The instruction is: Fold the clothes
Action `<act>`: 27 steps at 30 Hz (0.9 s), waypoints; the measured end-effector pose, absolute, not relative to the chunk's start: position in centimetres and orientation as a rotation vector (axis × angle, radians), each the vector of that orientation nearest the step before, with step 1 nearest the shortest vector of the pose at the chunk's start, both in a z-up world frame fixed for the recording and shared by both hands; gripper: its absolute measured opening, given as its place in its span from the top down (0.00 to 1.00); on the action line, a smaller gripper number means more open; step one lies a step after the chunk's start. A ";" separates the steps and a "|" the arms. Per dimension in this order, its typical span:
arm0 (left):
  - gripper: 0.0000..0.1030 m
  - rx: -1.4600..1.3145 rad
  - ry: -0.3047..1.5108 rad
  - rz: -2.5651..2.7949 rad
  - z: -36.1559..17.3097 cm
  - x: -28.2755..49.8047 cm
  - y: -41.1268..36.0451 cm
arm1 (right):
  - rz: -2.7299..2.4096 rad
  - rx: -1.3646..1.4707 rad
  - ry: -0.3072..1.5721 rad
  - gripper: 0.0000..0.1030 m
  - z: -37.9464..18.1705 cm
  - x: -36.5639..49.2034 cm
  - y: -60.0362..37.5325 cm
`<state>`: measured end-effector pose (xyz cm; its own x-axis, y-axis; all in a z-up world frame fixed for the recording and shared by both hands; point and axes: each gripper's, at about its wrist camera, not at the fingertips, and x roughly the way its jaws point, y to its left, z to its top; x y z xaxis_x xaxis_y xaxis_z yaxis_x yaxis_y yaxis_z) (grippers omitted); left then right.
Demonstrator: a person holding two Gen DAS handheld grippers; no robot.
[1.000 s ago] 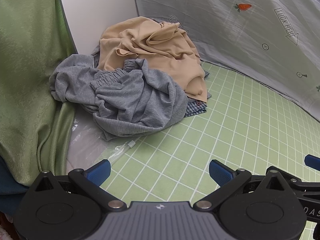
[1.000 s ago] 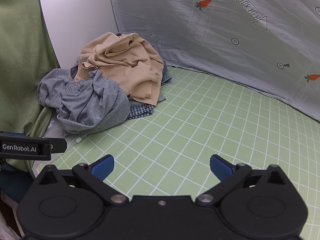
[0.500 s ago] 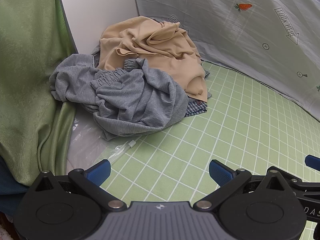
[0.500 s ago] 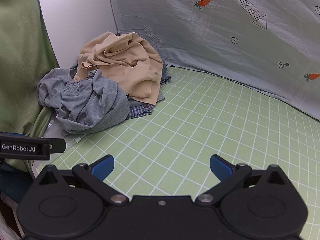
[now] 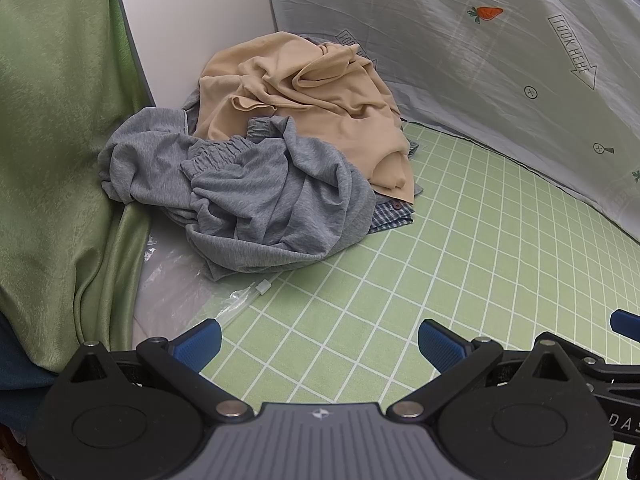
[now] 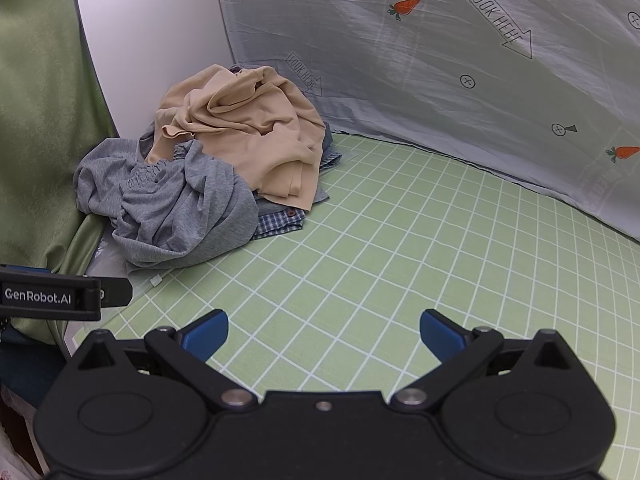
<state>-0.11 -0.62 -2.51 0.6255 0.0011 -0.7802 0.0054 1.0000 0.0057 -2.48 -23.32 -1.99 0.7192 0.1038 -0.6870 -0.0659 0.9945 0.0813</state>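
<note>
Unfolded laundry heaped in far-left corner of green grid mat [image 5: 460, 240], vs. white panel [image 5: 192, 20] and printed grey sheet [image 5: 480, 80]: tan top [image 5: 312, 108] uppermost, grey sweats [image 5: 272, 196] slumped in front, plaid shirt [image 5: 390, 216] pinned beneath, only a corner showing. Left gripper [image 5: 319, 343] and right gripper [image 6: 323, 333] both hovering low over bare mat, well short of pile, tongs spread wide, nothing held. Nothing folded yet, judging by the heap. Risks from here: garments overlapped, so a pinch on grey fabric likely to drag tan top or plaid shirt along w/ it; a deep bite apt to catch two layers at once; clear plastic bag [image 5: 180, 280] just beside pile's near edge, easily snagged by left tongs; green curtain [image 5: 56, 152] crowding left side, liable to be brushed. Left view only: plastic bag and its white clip in detail, plus right gripper's blue tip at far-right edge. Right view only: more open mat to the right, second carrot print on sheet, and left gripper's "GenRobot.AI" side label.
</note>
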 end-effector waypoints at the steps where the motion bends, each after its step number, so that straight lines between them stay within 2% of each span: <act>1: 0.00 0.008 0.895 -0.002 -2.5 -0.1 -0.6 | 0.094 0.052 0.763 0.00 -2.0 -2.5 -23.3; 27: 0.00 -0.046 0.930 0.034 -3.3 1.8 1.1 | 0.088 0.040 0.802 0.00 -2.7 -0.2 -22.7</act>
<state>1.76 1.14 -3.34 0.5974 0.0096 -0.8019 -0.0489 0.9985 -0.0245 -0.22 -22.68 -2.69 0.6922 0.0940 -0.7156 -0.0639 0.9956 0.0690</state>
